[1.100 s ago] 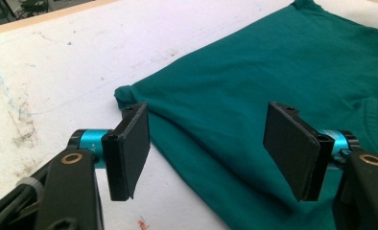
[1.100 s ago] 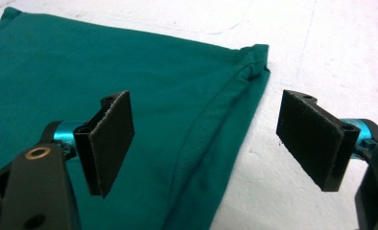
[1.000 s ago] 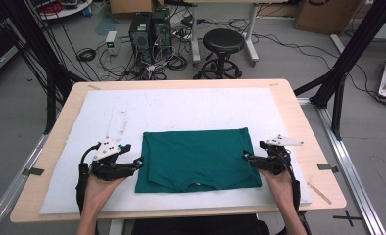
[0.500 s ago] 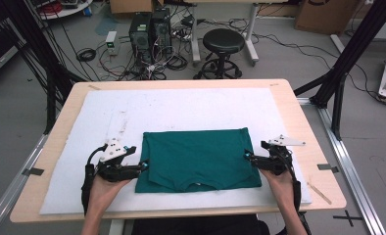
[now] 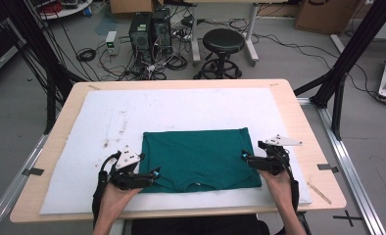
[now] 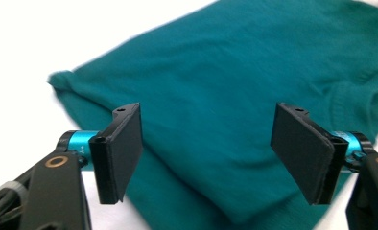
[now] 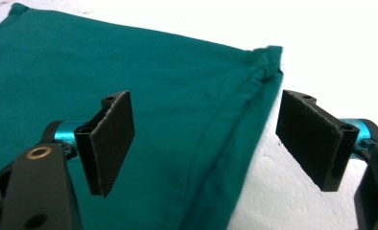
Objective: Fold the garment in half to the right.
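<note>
Teal knit garment (image 5: pixel 199 157), folded to a rectangle, lies flat on the white pad (image 5: pixel 181 110) toward the near edge of the worktop (image 5: pixel 59 132), roughly centred left-right, neckline facing the person's side.

Change vs 1 s ago: left gripper (image 5: pixel 149 177) has slid down along the garment's left edge toward the near-left corner of the cloth; a sec ago it sat higher, at mid-edge. Right gripper (image 5: pixel 246 158) barely moved, parked at the right edge, mid-height. Garment itself hasn't shifted, same outline, no lift.

Fingers: both sets open, nothing gripped. Left gripper view: fingers (image 6: pixel 121 151) spread wide, folded cloth corner (image 6: pixel 235 143) between and below them, no contact I can confirm. Right gripper view: left finger (image 7: pixel 109 139) over cloth, other one (image 7: pixel 314 143) over bare pad, so the hemmed side edge (image 7: pixel 244 124) runs through the gap.

Read: looks like pre-grasp alignment for the next fold, each side straddling an edge. Left is now lower than right, so grips are asymmetric; if both pinch as-is the fold line may skew. Expect right needs to drop toward the near-right corner, or left is just hunting for a layer edge. Risk: pinching top layer only on left, since the stack is thick there.
</note>
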Motion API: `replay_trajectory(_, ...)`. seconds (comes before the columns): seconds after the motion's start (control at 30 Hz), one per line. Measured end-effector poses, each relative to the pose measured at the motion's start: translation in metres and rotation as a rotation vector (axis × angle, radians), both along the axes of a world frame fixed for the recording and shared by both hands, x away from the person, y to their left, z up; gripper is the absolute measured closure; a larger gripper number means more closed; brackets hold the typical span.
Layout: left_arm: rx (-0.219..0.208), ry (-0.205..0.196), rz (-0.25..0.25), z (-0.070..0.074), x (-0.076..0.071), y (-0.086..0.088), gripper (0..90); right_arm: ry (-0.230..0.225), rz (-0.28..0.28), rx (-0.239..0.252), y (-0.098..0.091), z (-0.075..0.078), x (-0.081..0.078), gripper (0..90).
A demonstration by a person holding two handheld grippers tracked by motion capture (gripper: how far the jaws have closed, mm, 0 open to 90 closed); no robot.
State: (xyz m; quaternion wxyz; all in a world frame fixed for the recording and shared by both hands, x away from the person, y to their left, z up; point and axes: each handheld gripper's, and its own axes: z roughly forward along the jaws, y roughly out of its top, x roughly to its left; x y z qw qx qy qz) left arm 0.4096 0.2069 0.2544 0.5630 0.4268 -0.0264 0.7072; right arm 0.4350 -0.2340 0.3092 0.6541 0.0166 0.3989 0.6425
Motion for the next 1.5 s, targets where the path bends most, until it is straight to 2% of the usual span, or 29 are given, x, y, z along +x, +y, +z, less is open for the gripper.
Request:
replay_trajectory(0.1, -0.047, 0.002, 0.029, -0.001, 0.006, 0.000, 24.1, -0.007, 0.001, 0.000, 0.000, 0.000, -0.002, 21.6)
replay_trajectory(0.23, -0.119, 0.027, 0.067, -0.002, 0.018, 0.002, 24.1, -0.001, 0.004, 0.001, -0.001, 0.000, -0.001, 21.6)
replay_trajectory(0.33, -0.147, 0.039, 0.095, -0.004, 0.024, 0.003, 24.1, 0.008, 0.003, 0.003, 0.000, -0.001, 0.000, 21.6)
replay_trajectory(0.4, -0.161, 0.055, 0.097, -0.006, 0.026, 0.005, 24.1, 0.001, 0.001, -0.001, 0.000, 0.000, -0.001, 21.5)
replay_trajectory(0.6, -0.160, 0.093, 0.033, -0.006, 0.032, 0.012, 24.2, 0.000, 0.000, -0.017, 0.005, 0.000, -0.001, 21.6)
replay_trajectory(0.7, -0.144, 0.087, 0.038, -0.008, 0.032, 0.012, 27.4, 0.004, -0.001, -0.026, 0.008, -0.001, -0.002, 21.6)
replay_trajectory(0.77, -0.140, 0.091, 0.022, -0.008, 0.032, 0.012, 31.3, 0.006, 0.001, -0.032, 0.011, -0.002, -0.003, 21.5)
replay_trajectory(0.83, -0.138, 0.104, 0.005, -0.009, 0.033, 0.013, 35.4, -0.001, 0.006, -0.051, 0.015, -0.002, -0.006, 21.5)
replay_trajectory(0.97, -0.136, 0.099, -0.010, -0.011, 0.034, 0.013, 38.6, 0.005, 0.019, -0.097, 0.026, 0.000, -0.011, 21.6)
replay_trajectory(1.13, -0.111, 0.098, -0.026, -0.012, 0.034, 0.013, 48.8, 0.021, 0.020, -0.115, 0.041, 0.011, -0.012, 21.5)
replay_trajectory(1.3, -0.098, 0.107, -0.037, -0.012, 0.034, 0.014, 51.4, 0.042, -0.011, -0.151, 0.059, 0.025, -0.015, 21.6)
replay_trajectory(1.4, -0.092, 0.103, -0.035, -0.012, 0.034, 0.014, 52.1, 0.064, -0.008, -0.187, 0.069, 0.033, -0.019, 21.6)
replay_trajectory(1.5, -0.066, 0.101, -0.029, -0.012, 0.034, 0.012, 57.3, 0.054, -0.031, -0.228, 0.085, 0.042, -0.024, 21.5)
